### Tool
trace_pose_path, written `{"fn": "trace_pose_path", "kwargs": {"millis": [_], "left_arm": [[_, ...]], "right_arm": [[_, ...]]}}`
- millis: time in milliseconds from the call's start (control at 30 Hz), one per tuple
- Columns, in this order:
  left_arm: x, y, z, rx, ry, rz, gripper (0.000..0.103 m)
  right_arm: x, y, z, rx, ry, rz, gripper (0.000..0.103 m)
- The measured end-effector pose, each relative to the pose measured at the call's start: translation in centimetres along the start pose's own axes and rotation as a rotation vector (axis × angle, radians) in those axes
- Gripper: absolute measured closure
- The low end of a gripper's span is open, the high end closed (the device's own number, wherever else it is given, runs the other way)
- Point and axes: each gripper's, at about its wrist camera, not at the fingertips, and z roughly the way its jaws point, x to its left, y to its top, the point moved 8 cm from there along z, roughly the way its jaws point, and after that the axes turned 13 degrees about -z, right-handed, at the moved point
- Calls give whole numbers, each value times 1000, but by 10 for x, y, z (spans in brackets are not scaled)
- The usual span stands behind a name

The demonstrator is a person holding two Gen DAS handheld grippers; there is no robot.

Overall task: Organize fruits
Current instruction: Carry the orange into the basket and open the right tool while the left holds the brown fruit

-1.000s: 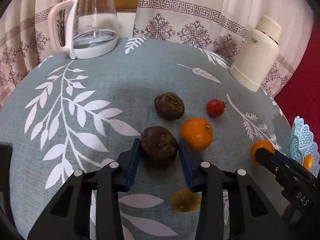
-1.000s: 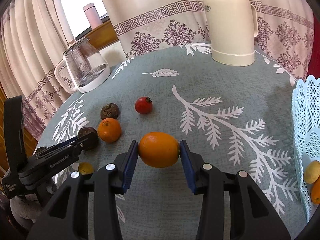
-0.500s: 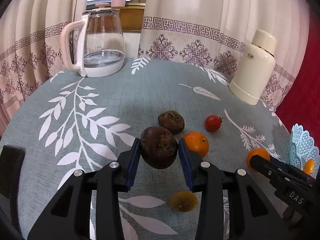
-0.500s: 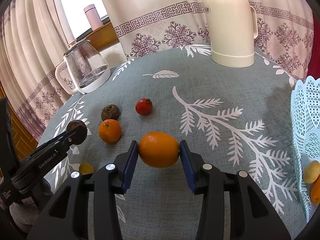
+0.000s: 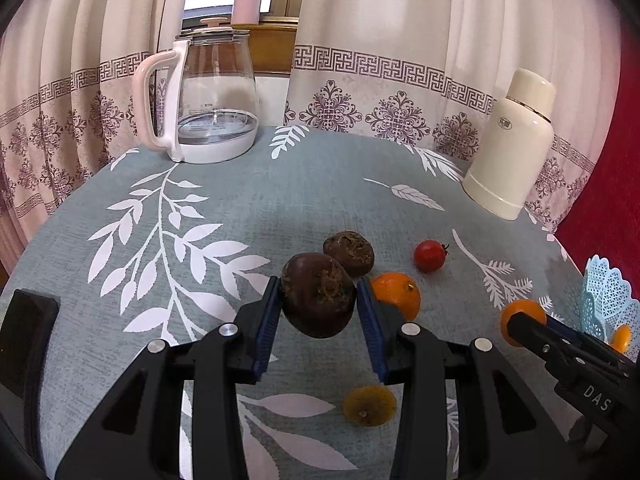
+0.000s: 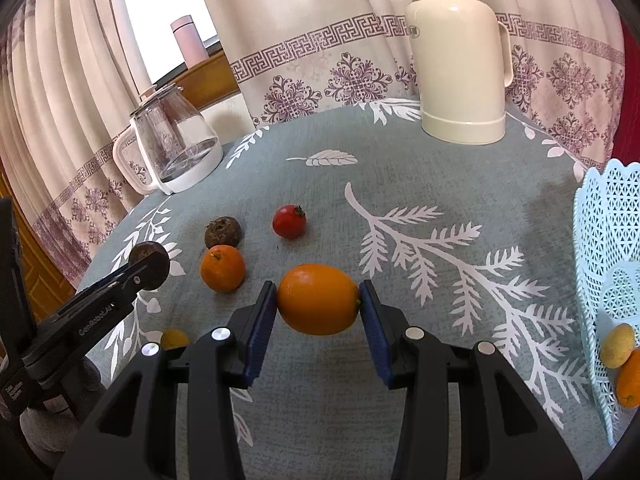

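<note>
My left gripper (image 5: 318, 304) is shut on a dark purple passion fruit (image 5: 318, 294), held above the table; the right wrist view shows that fruit (image 6: 150, 260) at the left. My right gripper (image 6: 318, 300) is shut on an orange (image 6: 318, 299), also lifted off the cloth. On the table lie a second wrinkled passion fruit (image 5: 349, 253), a small orange (image 5: 396, 295), a red tomato (image 5: 429, 255) and a small yellow fruit (image 5: 369, 405). A pale blue lace basket (image 6: 608, 264) at the right edge holds a yellow fruit (image 6: 618, 345) and an orange one (image 6: 629, 378).
A glass kettle (image 5: 200, 100) with a pink handle stands at the back left. A cream thermos (image 6: 460, 68) stands at the back right. Patterned curtains hang behind the round table with its grey leaf-print cloth (image 5: 200, 208).
My left gripper has lifted the dark passion fruit off the cloth and tilted upward. The right gripper with its orange has stayed where it was.
</note>
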Motion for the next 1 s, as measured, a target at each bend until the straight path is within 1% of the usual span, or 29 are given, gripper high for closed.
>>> {"fn": "trace_pose_path", "kwargs": {"millis": [367, 600, 767, 1000], "left_arm": [[-3, 0, -4, -25, 12, 23, 63], [-5, 0, -6, -38, 18, 30, 63], [-8, 0, -10, -59, 20, 46, 63], [-14, -1, -13, -70, 13, 69, 63]], "right_arm": [[0, 1, -3, -14, -10, -10, 60], [0, 4, -9, -42, -35, -25, 60], [0, 7, -17, -72, -83, -56, 60], [-10, 8, -41, -136, -182, -80, 60]]}}
